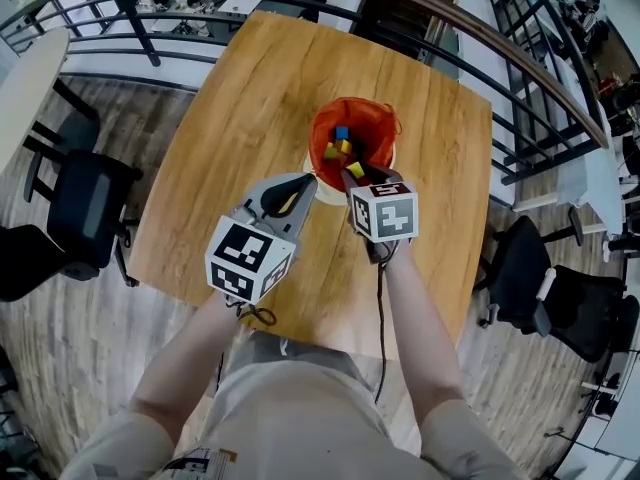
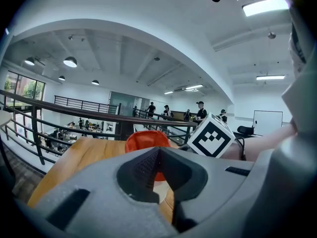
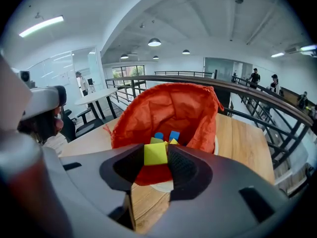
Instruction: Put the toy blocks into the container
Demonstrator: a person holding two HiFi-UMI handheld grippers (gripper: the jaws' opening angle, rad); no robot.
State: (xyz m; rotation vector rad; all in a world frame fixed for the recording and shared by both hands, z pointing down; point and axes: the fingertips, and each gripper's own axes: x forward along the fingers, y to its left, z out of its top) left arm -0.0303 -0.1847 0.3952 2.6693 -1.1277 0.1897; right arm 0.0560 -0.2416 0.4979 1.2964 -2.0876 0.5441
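Two hand-held grippers, one container, several toy blocks and one worktop are listed. Item 1: container point(image 1: 352, 133), a soft orange fabric bag with an open mouth, standing upright on a pale round base point(image 3: 161, 186) on the wooden worktop point(image 1: 220, 158). Item 2: loose blocks lying in the bottom of the container, among them a blue block point(image 3: 174, 135), a second blue piece just beside it, and some yellow pieces. Item 3: right hand-held gripper point(image 1: 352, 172), at the container's near rim, jaws clamped on a yellow block point(image 3: 155, 152). The yellow block is held at the near edge of the container's mouth, apart from the pile inside. Item 4: left hand-held gripper point(image 2: 158, 157), just beside the container on its near left side. Its tips point toward the container and its jaws are pressed together with nothing between them. Item 5: two black chairs, one point(image 1: 85, 213) well to the left of the container and one point(image 1: 560, 293) well to its right, both on the floor off the worktop. Item 6: dark railing point(image 1: 500, 48), curving past the far side of the container.
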